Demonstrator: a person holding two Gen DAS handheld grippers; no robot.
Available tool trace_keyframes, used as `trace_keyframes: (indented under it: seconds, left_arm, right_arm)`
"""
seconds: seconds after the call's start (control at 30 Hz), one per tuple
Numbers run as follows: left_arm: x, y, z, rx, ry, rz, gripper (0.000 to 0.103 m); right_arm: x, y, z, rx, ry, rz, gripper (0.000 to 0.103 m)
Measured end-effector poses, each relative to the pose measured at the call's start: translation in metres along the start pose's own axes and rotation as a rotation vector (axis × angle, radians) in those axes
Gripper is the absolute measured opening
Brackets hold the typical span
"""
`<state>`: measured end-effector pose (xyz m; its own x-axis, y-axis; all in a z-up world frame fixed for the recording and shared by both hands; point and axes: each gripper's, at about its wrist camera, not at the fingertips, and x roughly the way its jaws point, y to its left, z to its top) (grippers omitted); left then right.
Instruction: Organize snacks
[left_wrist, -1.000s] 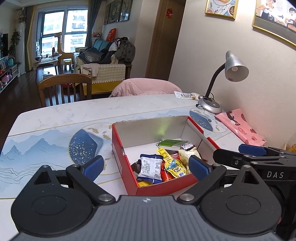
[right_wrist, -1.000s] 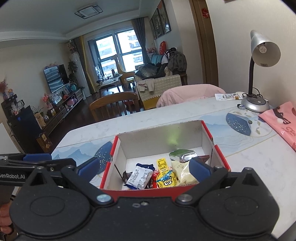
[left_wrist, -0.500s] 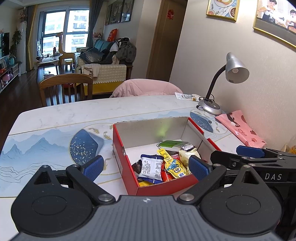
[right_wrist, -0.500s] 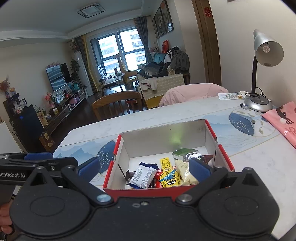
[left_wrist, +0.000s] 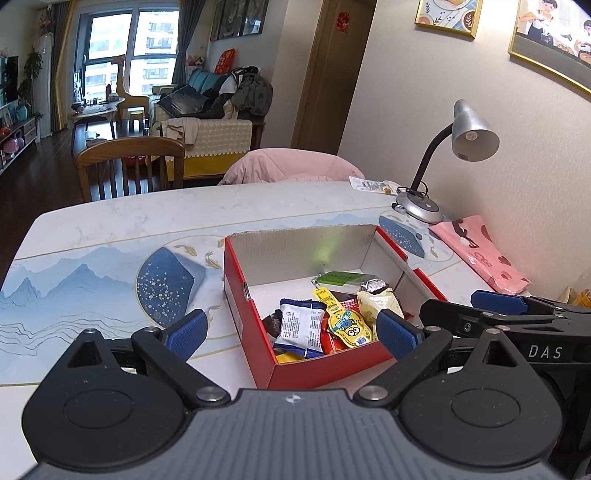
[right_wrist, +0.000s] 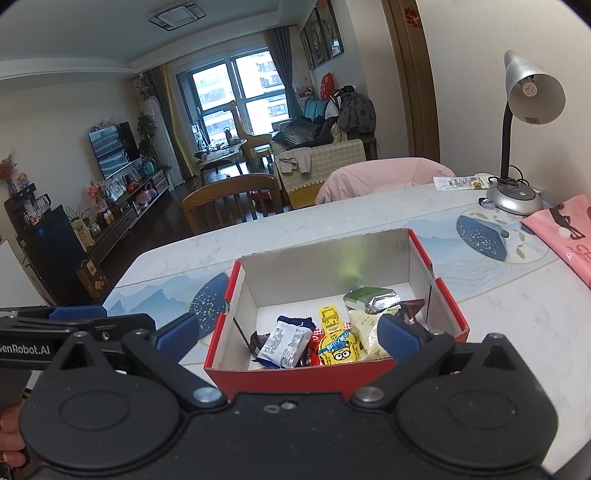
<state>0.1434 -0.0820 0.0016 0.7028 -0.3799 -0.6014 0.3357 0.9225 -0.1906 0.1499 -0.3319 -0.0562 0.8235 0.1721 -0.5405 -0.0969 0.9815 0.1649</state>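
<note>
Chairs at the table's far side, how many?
2: a bare wooden chair on the left, and a chair under a pink cover to its right. Others may be out of view.

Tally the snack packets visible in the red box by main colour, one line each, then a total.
White and blue packet: 1
Yellow packets: 2, counting an edge under the white one
Cream packet: 1
Green packet: 1
Silver packet: 1
Dark brown packets: 2
Red packets: at least 1, mostly hidden
Total: at least 9
</note>
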Motion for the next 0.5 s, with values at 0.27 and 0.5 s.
trace_keyframes:
  seconds: [0.27, 0.5]
  left_arm:
    - [0.0011, 0.0007, -0.0012, -0.008, 0.007, -0.005, 0.099]
    - [0.0012, 0.0044, -0.0024, -0.025, 0.014, -0.006, 0.099]
  right_arm:
    - [0.0011, 0.0012, -0.0001, 0.003, 0.007, -0.003, 0.103]
    - [0.0034, 0.0051, -0.0012, -0.002, 0.010, 0.003, 0.103]
